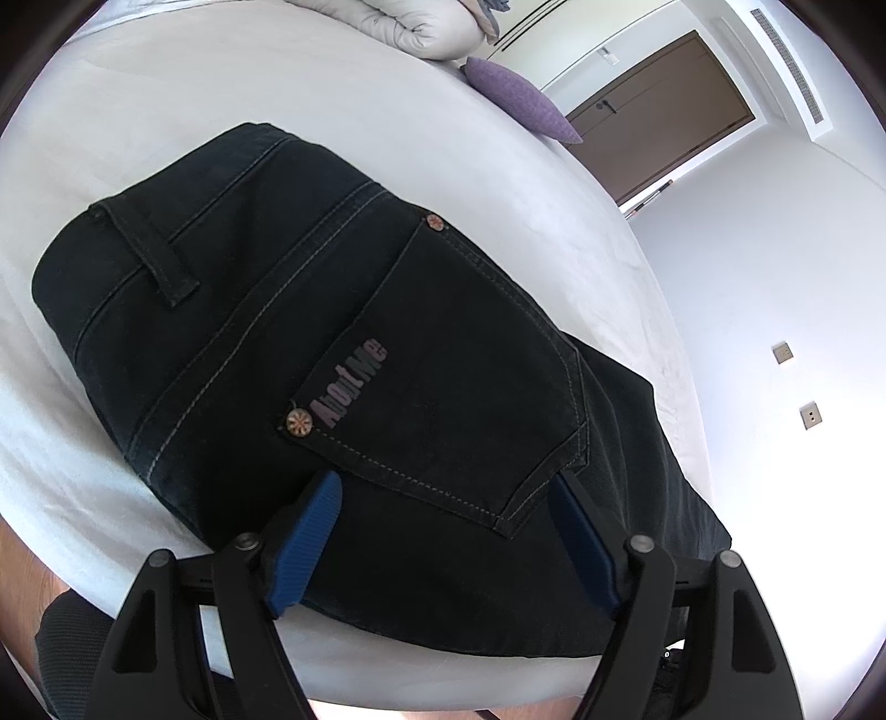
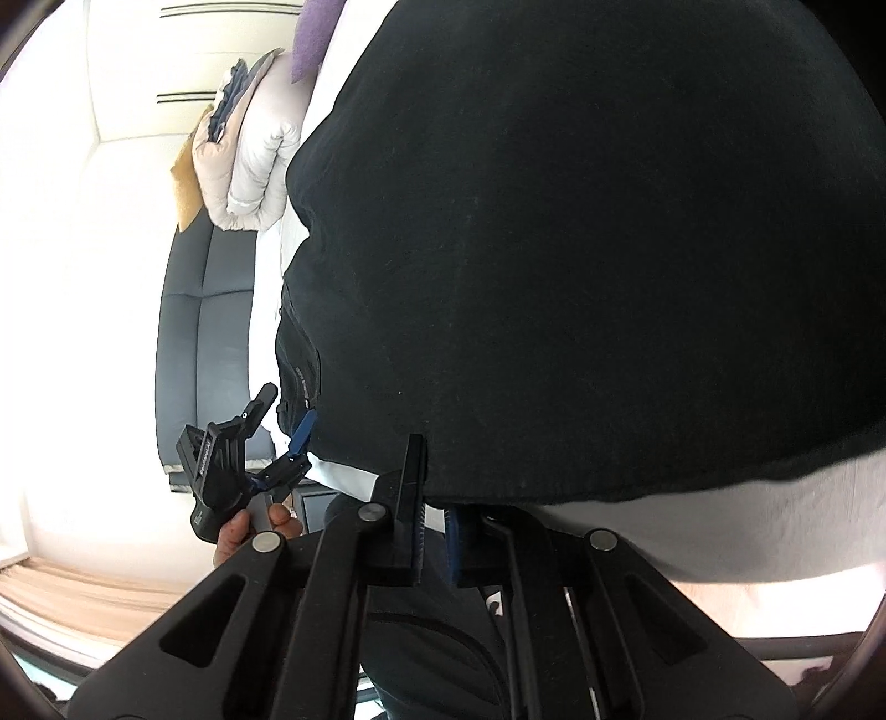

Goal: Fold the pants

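Dark blue-black jeans [image 1: 310,332] lie on a white bed [image 1: 387,111], back pocket and waistband up. My left gripper [image 1: 448,493] is open over the seat of the jeans, its blue pads [image 1: 310,531] spread on either side of the pocket's lower edge. In the right wrist view the jeans [image 2: 581,249] fill the frame as a raised dark fold. My right gripper [image 2: 434,487] is shut on the edge of the jeans. The left gripper [image 2: 288,421] shows there too, open, held by a hand beside the pants.
A folded beige duvet [image 1: 421,27] and a purple cushion [image 1: 520,99] lie at the far end of the bed. A brown door [image 1: 664,111] is beyond. A dark sofa [image 2: 205,332] stands beside the bed. The bed's near edge [image 2: 720,526] is just under my right gripper.
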Demonstrator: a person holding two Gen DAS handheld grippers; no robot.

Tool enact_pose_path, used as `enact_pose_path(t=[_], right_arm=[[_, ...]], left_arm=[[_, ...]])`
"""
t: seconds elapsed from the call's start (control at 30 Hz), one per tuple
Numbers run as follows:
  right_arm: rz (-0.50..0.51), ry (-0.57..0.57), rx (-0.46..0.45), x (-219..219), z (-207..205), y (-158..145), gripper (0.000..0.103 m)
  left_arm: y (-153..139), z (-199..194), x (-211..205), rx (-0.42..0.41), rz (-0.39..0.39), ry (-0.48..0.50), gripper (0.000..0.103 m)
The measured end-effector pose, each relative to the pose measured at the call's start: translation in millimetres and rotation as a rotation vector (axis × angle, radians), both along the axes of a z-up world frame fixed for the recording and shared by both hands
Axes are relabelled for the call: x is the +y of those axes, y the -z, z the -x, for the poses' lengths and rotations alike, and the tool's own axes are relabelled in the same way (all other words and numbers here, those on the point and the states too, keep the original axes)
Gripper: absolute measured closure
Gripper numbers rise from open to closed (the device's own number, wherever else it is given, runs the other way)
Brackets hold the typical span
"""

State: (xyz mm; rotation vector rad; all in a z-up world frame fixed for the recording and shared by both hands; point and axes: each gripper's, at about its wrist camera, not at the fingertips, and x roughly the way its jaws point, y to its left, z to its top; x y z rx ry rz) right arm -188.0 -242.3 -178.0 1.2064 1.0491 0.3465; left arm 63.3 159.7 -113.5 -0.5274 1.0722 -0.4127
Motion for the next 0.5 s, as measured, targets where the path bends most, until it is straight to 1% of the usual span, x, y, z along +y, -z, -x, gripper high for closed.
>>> enact_pose_path(t=[0.07,0.13,0.27,0.3,0.43,0.47,0.5], right_arm=[[-0.041,0.013,0.007,1,1,2,0.096],[-0.055,0.007,0.023,0,-1,1,0.095],[0.004,-0.045,0.082,-2,2,-18,0.093],[0.010,-0.058,0.080,-4,3,-24,0.093],[0.046,-0.111,0.008,-5,-1,-66,0.093],[0.042,-0.120,-0.027,-4,-7,-78,0.093],[0.048,-0.123,-0.072,-3,-15,-91,0.093]], left_arm=[[-1,0,0,0.000,0.001,-0.003,0.024],[-3,1,1,0.001,-0.001,-0.007,0.024],[-9,5,8,0.001,-0.013,-0.024,0.024],[-12,6,10,-0.002,-0.016,-0.033,0.024],[-39,7,8,-0.061,-0.004,-0.037,0.024],[-45,6,4,-0.076,0.002,-0.028,0.024],[-52,1,-7,-0.098,0.009,0.001,0.024]])
